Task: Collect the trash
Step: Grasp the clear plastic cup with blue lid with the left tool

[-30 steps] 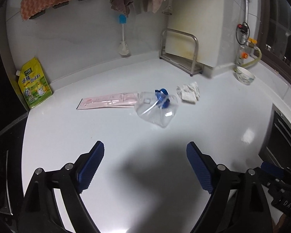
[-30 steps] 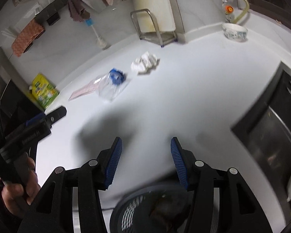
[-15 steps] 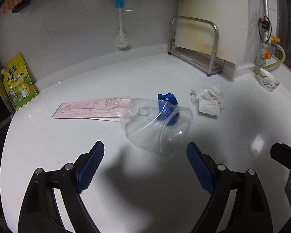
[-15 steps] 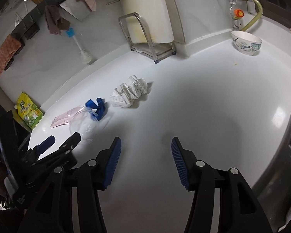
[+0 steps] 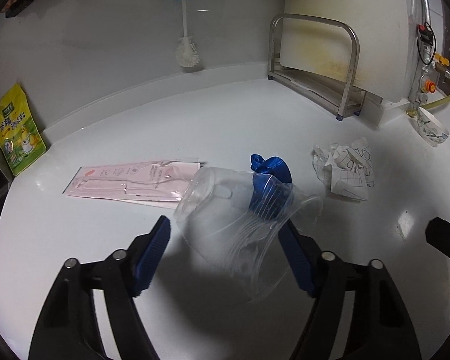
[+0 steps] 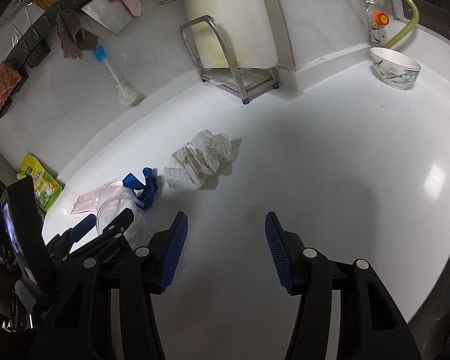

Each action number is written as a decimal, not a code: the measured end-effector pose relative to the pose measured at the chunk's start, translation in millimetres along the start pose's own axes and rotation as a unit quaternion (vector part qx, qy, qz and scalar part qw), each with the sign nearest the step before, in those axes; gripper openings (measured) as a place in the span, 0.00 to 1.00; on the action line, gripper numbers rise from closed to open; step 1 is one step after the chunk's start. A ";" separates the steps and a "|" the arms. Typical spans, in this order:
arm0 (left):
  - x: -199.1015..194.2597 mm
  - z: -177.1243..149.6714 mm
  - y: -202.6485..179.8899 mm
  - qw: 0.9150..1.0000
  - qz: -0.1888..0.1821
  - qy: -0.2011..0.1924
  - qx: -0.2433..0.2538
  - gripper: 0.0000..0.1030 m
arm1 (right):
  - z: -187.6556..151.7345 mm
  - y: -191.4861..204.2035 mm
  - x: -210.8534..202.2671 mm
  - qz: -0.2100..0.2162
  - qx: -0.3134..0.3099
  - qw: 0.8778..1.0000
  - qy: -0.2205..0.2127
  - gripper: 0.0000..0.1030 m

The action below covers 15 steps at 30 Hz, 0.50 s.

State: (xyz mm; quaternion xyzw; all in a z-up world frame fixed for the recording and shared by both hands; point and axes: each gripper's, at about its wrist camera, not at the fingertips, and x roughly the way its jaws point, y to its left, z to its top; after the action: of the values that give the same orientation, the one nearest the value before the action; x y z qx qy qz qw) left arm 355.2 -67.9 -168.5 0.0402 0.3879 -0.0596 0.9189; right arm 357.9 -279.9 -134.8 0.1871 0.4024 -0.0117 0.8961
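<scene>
A clear plastic cup [image 5: 219, 198] lies on its side on the white counter [image 5: 255, 120], with a blue ribbon [image 5: 270, 171] stuck in and over it. My left gripper [image 5: 223, 225] straddles the cup and its jaws are closing; the right pad is against the cup's wall, while the left pad stands just off it. A flat pink packet [image 5: 129, 180] lies behind the cup to the left. Crumpled paper [image 6: 201, 159] sits ahead of my right gripper [image 6: 225, 219], which hangs open over bare counter with nothing between its fingers.
A yellow pouch [image 5: 15, 132] leans at the far left wall. A steel rack [image 5: 315, 69] with a cutting board stands at the back, and a patterned bowl [image 6: 396, 69] sits in the right corner. A brush [image 5: 184, 51] hangs on the wall. The counter's dark edge runs along the right.
Both grippers moved forward and lower towards the trash. The left one now has the cup between its fingers and they have narrowed. The right gripper's opening looks the same.
</scene>
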 end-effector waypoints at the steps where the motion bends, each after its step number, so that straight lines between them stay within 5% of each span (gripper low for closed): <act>1: 0.4 0.3 1.1 1.000 -0.004 0.002 -0.001 0.61 | 2.2 1.4 2.2 0.000 -0.001 1.000 0.000 0.50; 9: 5.1 -1.9 15.2 0.999 -0.021 0.026 -0.010 0.20 | 18.5 16.5 18.1 0.001 -0.013 1.000 -0.002 0.50; 15: 0.0 0.4 29.4 0.999 -0.028 0.024 -0.011 0.10 | 35.0 33.9 33.3 0.000 -0.034 0.999 -0.004 0.55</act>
State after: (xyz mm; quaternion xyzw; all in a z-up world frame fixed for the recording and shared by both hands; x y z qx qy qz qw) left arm 359.6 -38.8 -167.4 0.0203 0.4115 -0.0800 0.9077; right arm 411.3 -256.0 -126.8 0.1569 0.3988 0.0010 0.9035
